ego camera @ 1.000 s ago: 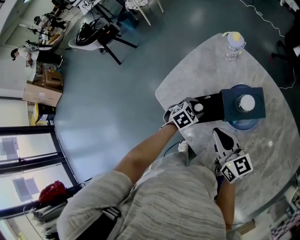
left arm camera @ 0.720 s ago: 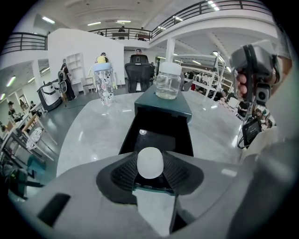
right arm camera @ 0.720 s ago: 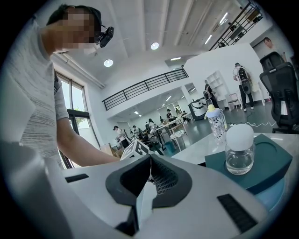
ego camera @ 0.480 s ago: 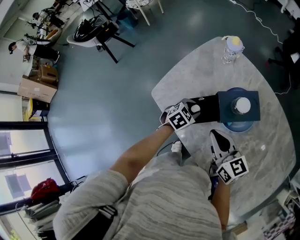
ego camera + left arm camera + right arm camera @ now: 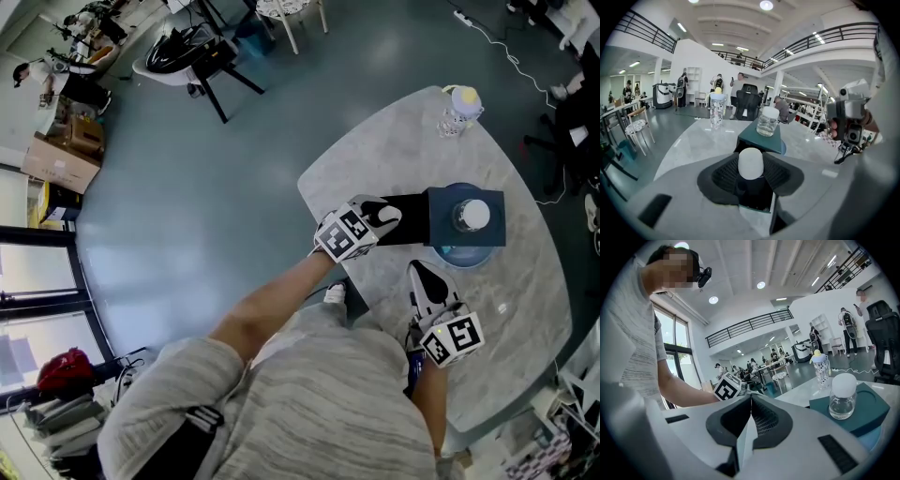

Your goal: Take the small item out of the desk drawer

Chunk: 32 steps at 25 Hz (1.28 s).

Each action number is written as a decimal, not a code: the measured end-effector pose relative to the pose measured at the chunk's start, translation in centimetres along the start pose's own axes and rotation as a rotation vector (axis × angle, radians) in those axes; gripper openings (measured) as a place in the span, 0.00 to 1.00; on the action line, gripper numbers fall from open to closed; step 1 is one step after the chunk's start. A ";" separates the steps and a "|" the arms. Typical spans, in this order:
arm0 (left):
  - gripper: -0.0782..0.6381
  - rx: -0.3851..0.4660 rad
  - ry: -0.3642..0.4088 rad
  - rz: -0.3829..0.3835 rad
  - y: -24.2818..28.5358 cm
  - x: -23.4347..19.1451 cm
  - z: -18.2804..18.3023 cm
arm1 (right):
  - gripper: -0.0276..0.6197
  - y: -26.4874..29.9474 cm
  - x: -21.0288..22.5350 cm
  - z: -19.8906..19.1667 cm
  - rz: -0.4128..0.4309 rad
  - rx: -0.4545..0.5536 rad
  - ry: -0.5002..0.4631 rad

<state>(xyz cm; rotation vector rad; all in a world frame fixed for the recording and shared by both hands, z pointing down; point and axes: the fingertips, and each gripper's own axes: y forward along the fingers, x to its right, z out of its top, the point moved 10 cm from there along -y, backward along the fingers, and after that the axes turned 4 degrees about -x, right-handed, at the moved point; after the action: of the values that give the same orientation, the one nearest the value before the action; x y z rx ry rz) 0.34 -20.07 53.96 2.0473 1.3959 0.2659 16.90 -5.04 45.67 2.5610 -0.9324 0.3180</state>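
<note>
head view: left gripper [image 5: 380,216] above open black drawer [image 5: 412,225] of teal box [image 5: 441,230]; item hard to pick out here.
left gripper view: jaws, just been closing, pinch small white item [image 5: 751,163]; drawer below mostly hidden.
right gripper view: right gripper [image 5: 750,404] jaws pressed together, empty.

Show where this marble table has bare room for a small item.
Free: the grey marble table between the clear yellow-capped bottle and the dark teal box, and right of that box towards the rim. Crowded: the near edge around the open black drawer.
</note>
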 end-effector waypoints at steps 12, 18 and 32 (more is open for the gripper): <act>0.34 0.231 -0.052 -0.030 -6.0 2.0 2.1 | 0.06 0.2 -3.1 1.2 -0.006 0.019 -0.055; 0.34 0.324 -0.043 -0.048 -9.2 3.2 3.2 | 0.06 0.3 -4.2 1.9 -0.008 0.032 -0.083; 0.34 0.495 -0.040 -0.072 -17.4 6.2 3.4 | 0.06 1.0 -7.5 3.8 -0.004 0.071 -0.144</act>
<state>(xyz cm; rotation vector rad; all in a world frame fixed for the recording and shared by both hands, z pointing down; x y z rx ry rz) -8.68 -11.77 39.65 2.3659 1.6263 -0.1709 10.90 -3.18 40.01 2.6792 -0.9829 0.1697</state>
